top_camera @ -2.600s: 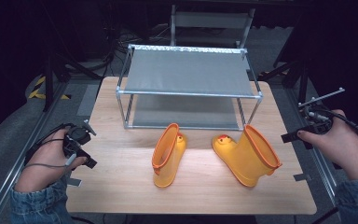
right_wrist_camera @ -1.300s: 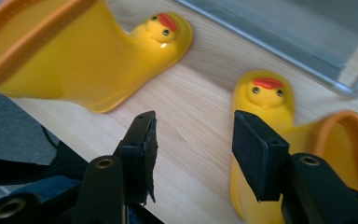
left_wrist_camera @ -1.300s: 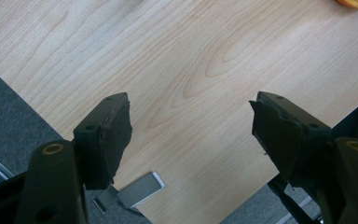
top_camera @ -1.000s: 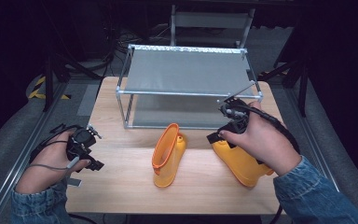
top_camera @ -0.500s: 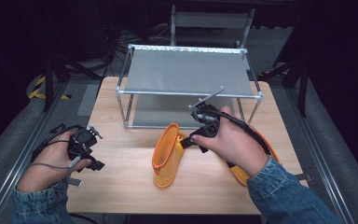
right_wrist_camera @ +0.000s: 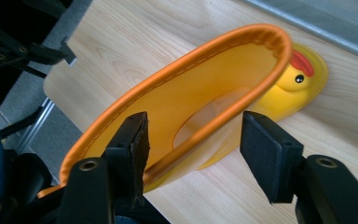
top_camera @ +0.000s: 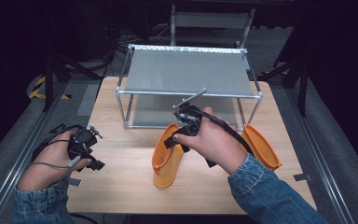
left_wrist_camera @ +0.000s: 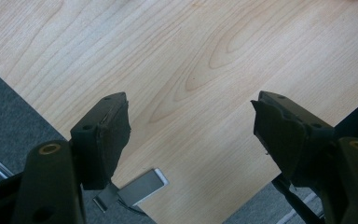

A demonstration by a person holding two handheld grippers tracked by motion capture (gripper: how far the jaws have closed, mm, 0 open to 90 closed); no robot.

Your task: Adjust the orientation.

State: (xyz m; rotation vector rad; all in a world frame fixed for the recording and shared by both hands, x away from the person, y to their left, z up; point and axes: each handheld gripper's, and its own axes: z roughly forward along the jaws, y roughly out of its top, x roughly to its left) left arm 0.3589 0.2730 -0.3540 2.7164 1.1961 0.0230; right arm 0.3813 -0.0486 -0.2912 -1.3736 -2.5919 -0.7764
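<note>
Right gripper view: we straddle the near yellow duck boot's [right_wrist_camera: 200, 107] rim, right gripper [right_wrist_camera: 193, 140] unclenched; closing comes next. Left gripper [left_wrist_camera: 191, 126] idles, released.

Bright, even light falls from overhead onto the wooden surface [top_camera: 121, 186], while everything around it drops off into near black. Shadows are soft and short: a faint one under the rack [top_camera: 186, 70], another beside the yellow boot [top_camera: 165, 161]. The high view is a little soft and grainy. In the right gripper view the boot's orange rim [right_wrist_camera: 177, 79] is crisp and glare-free, the near jaws slightly blurred. In the left gripper view the wood grain is sharp, the jaws dark and soft-edged.
</note>
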